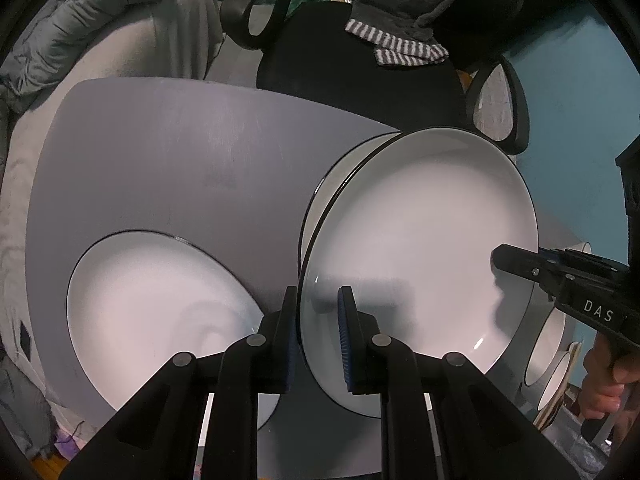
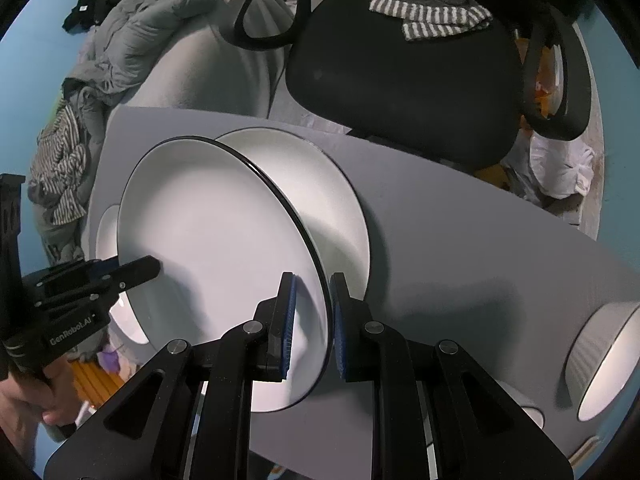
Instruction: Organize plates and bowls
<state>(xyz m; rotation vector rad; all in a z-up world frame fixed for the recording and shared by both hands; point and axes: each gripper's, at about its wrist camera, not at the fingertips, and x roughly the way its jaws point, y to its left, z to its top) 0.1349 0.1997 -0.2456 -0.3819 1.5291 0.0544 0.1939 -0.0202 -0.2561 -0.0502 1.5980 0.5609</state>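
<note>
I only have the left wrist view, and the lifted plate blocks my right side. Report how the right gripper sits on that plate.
Observer: The right gripper is closed on the black rim of the lifted plate, one finger on each face.
Operator: Now tell me what lies under it.
Observer: A second plate lies flat on the grey table, reaching further toward the far edge. The lifted plate hangs tilted above it.
Operator: Give me the next thing further right.
Observer: A ribbed bowl sits near the table's right end, apart from both plates.
</note>
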